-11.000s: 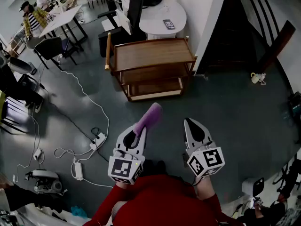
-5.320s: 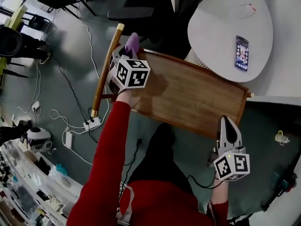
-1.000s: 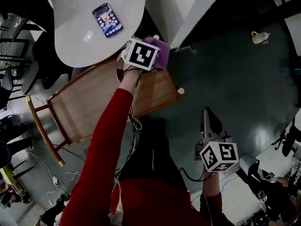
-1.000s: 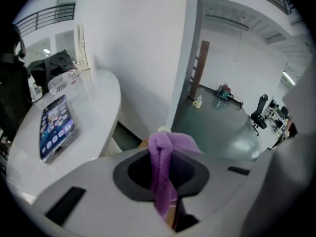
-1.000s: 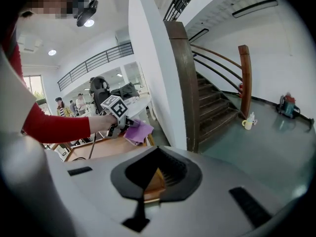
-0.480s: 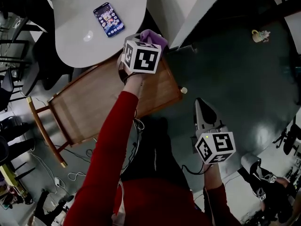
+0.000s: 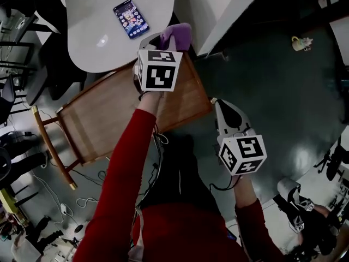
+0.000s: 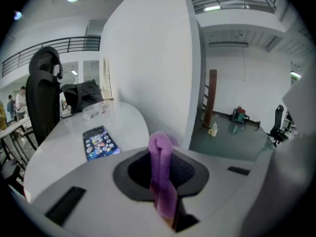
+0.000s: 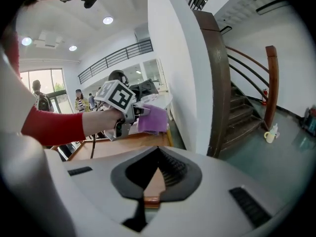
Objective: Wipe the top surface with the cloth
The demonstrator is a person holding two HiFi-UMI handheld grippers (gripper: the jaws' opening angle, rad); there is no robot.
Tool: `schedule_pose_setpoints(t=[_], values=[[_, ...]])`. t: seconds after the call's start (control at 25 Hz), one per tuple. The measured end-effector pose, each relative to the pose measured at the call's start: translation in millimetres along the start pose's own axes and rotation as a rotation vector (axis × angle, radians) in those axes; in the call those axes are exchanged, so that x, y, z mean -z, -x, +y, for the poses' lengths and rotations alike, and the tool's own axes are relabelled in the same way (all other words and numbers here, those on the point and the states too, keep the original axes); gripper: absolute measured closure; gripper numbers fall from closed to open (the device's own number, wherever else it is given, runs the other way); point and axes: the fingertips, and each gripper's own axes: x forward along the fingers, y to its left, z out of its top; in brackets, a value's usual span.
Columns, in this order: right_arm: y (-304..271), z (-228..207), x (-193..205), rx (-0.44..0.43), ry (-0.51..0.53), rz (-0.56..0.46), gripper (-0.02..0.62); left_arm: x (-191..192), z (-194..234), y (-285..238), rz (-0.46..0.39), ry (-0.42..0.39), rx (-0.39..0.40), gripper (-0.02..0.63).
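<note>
Phone [image 7: 131, 18] lies on white table [image 7: 98, 51] beside wooden cart [image 7: 109, 119].

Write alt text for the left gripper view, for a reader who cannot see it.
The left tongs are shut on a purple cloth, which sticks up between them. Behind it, a phone lies screen-up on a white table beside a white wall.

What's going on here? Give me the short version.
A person in a red sleeve is wiping a wooden cart top with a purple cloth clamped in the left gripper, at the corner beside the white table with a phone on it. The right gripper is shut, empty, held aside over the floor.
</note>
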Motion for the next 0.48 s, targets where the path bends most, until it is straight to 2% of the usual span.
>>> schedule_pose_setpoints(t=[0.12,0.24,0.36,0.48], values=[[-9,0,-16,-0.011,0.014,-0.027,0.583,-18,-6,38,-0.09,0.015,0.025,0.552],[-16,5,-41,-0.027,0.05,-0.077,0.583,-30,-11,85,-0.196,-0.013,0.03,0.552],[-17,18,-65,-0.048,0.084,-0.122,0.583,-36,-7,133,-0.286,-0.031,0.004,0.554],[-11,32,-80,-0.071,0.102,-0.15,0.583,-35,-6,175,-0.344,-0.005,-0.022,0.552]])
